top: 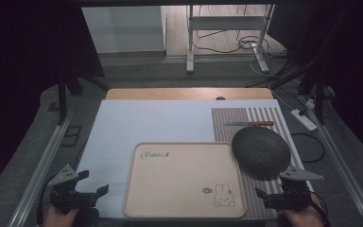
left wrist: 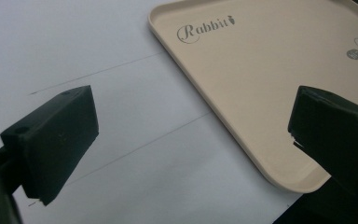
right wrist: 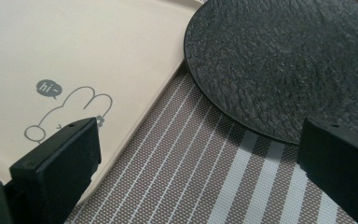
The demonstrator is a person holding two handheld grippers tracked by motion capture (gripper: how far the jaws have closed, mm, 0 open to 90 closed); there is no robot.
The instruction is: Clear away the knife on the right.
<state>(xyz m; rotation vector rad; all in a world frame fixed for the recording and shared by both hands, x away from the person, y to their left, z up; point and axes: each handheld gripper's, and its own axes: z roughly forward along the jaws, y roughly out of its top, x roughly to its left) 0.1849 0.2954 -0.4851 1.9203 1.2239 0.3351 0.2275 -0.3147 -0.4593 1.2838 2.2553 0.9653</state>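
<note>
A beige tray (top: 179, 184) printed with "Rabbit" and a small rabbit drawing lies flat on a white sheet (top: 137, 123) covering the bench (top: 189, 93). To its right a striped placemat (top: 264, 118) carries a dark textured round plate (top: 260, 151), whose edge lies just beside the tray's far right corner. Beyond the plate lies what looks like a knife with a reddish handle (top: 249, 123), too small to tell for sure. The left hand-held gripper (top: 90, 183) hovers near the tray's near left corner with its jaws apart and nothing between them. The right hand-held gripper (top: 270, 188) sits over the placemat just near of the plate, jaws likewise spread wide and empty.
</note>
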